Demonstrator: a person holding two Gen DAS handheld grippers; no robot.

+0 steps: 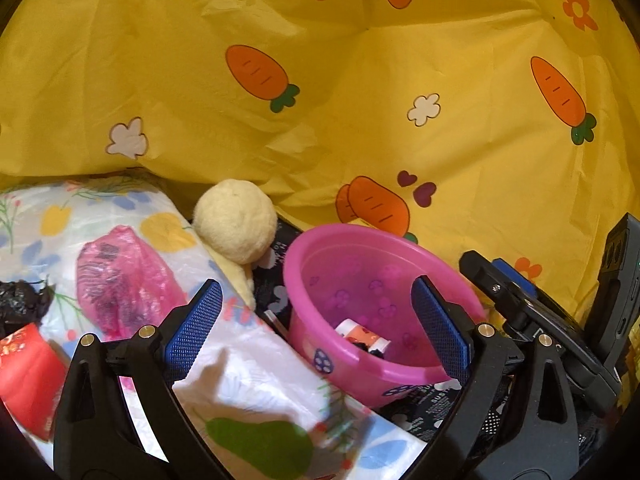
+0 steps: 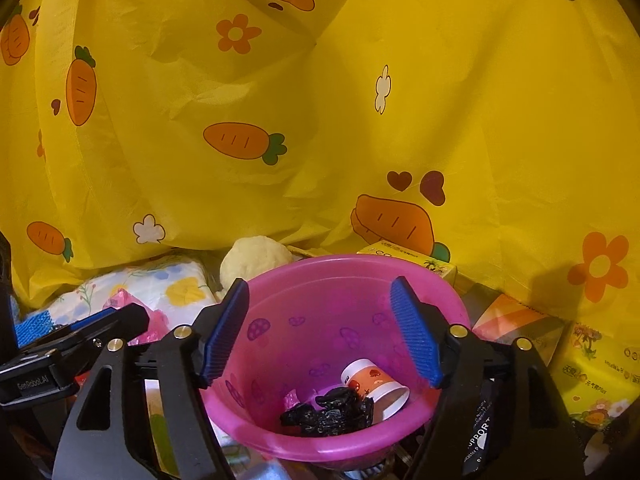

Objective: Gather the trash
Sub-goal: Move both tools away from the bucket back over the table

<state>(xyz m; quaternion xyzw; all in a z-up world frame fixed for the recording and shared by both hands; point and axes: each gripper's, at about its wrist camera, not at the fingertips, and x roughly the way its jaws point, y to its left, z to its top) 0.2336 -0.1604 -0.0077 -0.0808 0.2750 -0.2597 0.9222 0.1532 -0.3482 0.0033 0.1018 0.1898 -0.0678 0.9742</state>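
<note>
Backdrop: yellow carrot-print sheet [image 2: 360, 120], draped loosely behind the whole work area, apparently hung as a screen, its lower edge falling onto the items at the rear.

Floral plastic package [image 1: 132, 216], lying flat at left; it carries the uncollected trash: a crumpled pink plastic bag [image 1: 120, 280], a black plastic scrap [image 1: 20, 300] at the far left edge, and a red wrapper [image 1: 28, 376] nearest the camera.

Pink plastic basin [image 2: 400, 276], serving as the collection bin, set between the floral package and a stack of yellow tissue packs [image 2: 600, 376] at right. Inside, at the bottom: a paper cup [image 2: 372, 384] on its side and a crumpled black plastic bag [image 2: 332, 412] touching it, judged already collected.

Cream plush ball [image 1: 236, 228], resting behind the basin against the sheet; probably not trash.

Left gripper [image 1: 316, 328]: spread wide, holding nothing, hovering over the gap between package and basin. The pink bag lies just left of its left finger; the red wrapper and black scrap lie further left, outside the span.

Right gripper [image 2: 320, 328]: spread wide, empty, poised directly above the basin, cup and black bag below and between its fingers.
</note>
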